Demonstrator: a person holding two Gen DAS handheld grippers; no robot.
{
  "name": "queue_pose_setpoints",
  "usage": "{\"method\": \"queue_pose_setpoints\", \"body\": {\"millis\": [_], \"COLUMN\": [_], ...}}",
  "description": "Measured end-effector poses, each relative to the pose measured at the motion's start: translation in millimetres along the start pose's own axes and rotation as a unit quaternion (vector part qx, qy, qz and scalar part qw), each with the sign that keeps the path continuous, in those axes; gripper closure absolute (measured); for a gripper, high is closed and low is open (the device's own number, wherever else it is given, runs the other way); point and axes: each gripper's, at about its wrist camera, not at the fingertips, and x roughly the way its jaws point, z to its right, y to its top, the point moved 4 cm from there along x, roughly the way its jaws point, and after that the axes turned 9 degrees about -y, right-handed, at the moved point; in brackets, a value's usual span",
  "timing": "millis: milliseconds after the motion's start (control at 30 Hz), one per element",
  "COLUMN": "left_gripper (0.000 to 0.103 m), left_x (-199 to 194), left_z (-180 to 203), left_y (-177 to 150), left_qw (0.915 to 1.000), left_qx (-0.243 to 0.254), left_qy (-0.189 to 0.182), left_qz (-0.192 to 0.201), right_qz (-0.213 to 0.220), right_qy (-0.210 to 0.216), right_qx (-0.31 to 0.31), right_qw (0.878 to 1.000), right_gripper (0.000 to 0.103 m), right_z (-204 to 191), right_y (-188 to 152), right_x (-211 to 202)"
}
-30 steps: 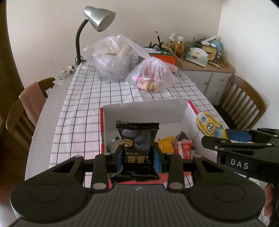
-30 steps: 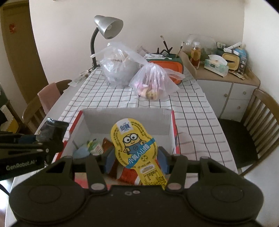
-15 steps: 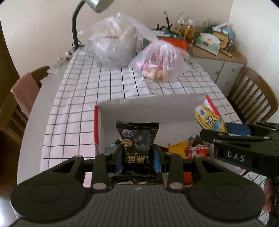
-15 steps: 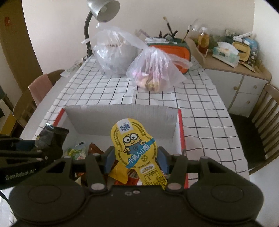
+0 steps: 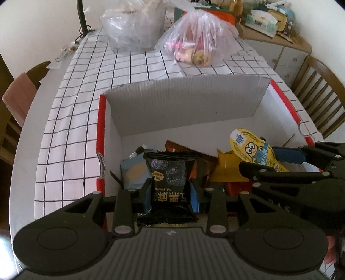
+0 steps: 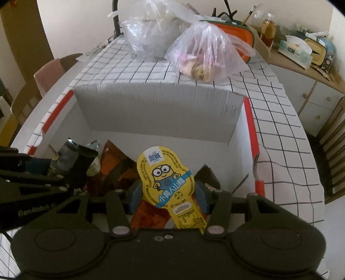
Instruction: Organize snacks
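My left gripper (image 5: 170, 191) is shut on a black snack packet (image 5: 170, 172) and holds it over the near left part of the white cardboard box with red edges (image 5: 185, 107). My right gripper (image 6: 168, 191) is shut on a yellow Minion snack (image 6: 167, 178) and holds it over the near middle of the box (image 6: 159, 112). Each gripper shows in the other's view: the right one (image 5: 286, 170) with the Minion snack (image 5: 252, 148), the left one (image 6: 43, 172) with the black packet (image 6: 73, 159). Several loose snack packets (image 5: 228, 170) lie on the box floor.
The box sits on a table with a white checked cloth (image 5: 86, 90). Two clear plastic bags (image 5: 198, 41) with goods stand behind the box, by a lamp stem (image 5: 82, 17). Wooden chairs (image 5: 319, 90) stand on both sides. A cluttered cabinet (image 6: 306, 64) is at the far right.
Both grippers have moved forward and down toward the box with their snacks still held. The box interior now fills both views and the lamp head has left the frame.
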Motion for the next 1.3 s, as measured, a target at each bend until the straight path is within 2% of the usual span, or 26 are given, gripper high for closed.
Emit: {"method": "queue_pose_setpoints", "body": {"millis": [333,467,533,700,833,1000,1300], "left_gripper": [0.069,0.069,0.066,0.057,0.044,0.043,0.039], "left_x": [9,9,8,-5,-17,-34,-74], "left_z": [0,0,0,0,0,1,12], "left_y": [-8,-11,-12,-14,-14,-17,-23], "left_qw": [0.9999,0.9999,0.9999,1.0000,0.9998,0.9992,0.9971], "left_qx": [0.002,-0.004,-0.005,-0.008,-0.012,-0.016,-0.009], "left_qy": [0.004,0.002,0.003,-0.003,-0.003,-0.007,-0.019], "left_qz": [-0.011,-0.016,-0.013,0.002,0.017,0.034,0.073], "right_qz": [-0.014,-0.011,-0.007,0.007,0.020,0.041,0.084], "right_qy": [-0.009,-0.013,-0.010,-0.009,-0.004,0.006,0.033], "right_qx": [-0.001,0.001,0.004,0.013,0.025,0.037,0.039], "right_qw": [1.000,1.000,1.000,1.000,0.999,0.998,0.995], "right_gripper": [0.052,0.042,0.041,0.030,0.024,0.014,0.013], "right_z": [-3,-2,0,7,14,20,22], "right_y": [-10,-12,-12,-13,-13,-14,-16], "right_x": [6,3,-1,-15,-28,-51,-101]}}
